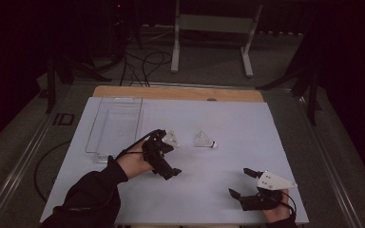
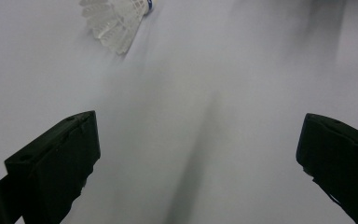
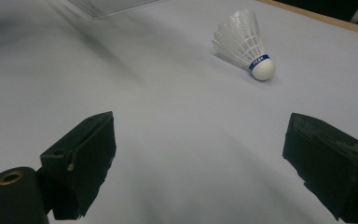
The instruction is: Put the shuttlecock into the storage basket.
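Observation:
A white feather shuttlecock (image 1: 205, 140) with a blue-banded cork lies on its side near the middle of the white table top (image 1: 228, 118). My left gripper (image 1: 169, 154) is just to its left, open, with nothing between its jaws. The left gripper view has the shuttlecock (image 2: 115, 21) at the top left, well beyond the jaws. My right gripper (image 1: 240, 183) rests near the front right edge, open and empty. In the right gripper view the shuttlecock (image 3: 245, 44) lies ahead toward the upper right, cork pointing right.
A clear plastic tray (image 1: 114, 124) lies at the table's back left; its corner (image 3: 109, 4) appears in the right gripper view. A wooden strip (image 1: 178, 93) runs along the far edge. Beyond it, a white frame (image 1: 214, 28) and cables (image 1: 142, 64) are on the floor.

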A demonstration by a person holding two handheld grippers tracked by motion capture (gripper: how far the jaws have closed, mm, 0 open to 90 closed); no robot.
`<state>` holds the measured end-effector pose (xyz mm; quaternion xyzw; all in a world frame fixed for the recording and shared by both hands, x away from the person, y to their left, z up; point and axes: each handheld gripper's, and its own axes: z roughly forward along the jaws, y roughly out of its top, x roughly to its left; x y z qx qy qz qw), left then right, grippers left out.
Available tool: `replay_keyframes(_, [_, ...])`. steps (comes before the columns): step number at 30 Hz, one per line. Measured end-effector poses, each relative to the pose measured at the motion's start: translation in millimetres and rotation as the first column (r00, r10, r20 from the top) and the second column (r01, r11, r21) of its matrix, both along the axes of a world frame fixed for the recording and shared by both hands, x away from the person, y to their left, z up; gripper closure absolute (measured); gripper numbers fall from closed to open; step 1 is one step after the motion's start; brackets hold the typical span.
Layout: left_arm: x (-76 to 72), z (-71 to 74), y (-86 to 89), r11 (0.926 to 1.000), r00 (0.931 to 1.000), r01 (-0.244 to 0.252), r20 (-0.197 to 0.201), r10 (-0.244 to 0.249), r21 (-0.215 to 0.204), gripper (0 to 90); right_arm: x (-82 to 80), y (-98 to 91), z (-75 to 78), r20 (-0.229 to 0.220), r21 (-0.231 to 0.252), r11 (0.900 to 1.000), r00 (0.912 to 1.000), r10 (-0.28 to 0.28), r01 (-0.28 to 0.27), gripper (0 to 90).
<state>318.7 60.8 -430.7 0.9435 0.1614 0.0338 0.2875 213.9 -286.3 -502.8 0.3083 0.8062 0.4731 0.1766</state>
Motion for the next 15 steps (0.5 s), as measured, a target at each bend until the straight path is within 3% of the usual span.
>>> replay_keyframes(4, [2.1,-0.4,-4.2,0.9999,0.9999,0.008,-0.012,-0.008,0.013,0.2,0.0,0.5,-0.1,-0.001,-0.002,1.0000,1.0000,0.003,-0.003,9.4])
replay_keyframes(7, [1.8,0.0,-7.1,0.9997,1.0000,0.006,0.001,-0.006,0.024,1.5,0.2,0.6,-0.2,-0.002,-0.006,1.0000,1.0000,0.002,-0.002,9.4])
replay_keyframes(9, [2.1,0.8,-8.2,0.9999,0.9999,0.001,-0.012,-0.001,0.014,1.8,0.0,0.7,-0.1,-0.003,-0.007,1.0000,1.0000,0.002,-0.002,9.4])
replay_keyframes(15, [6.2,-1.7,-11.7,0.9991,0.9995,0.011,-0.029,-0.010,0.040,1.8,0.1,0.9,-0.4,-0.006,-0.007,1.0000,1.0000,0.003,-0.003,9.4])
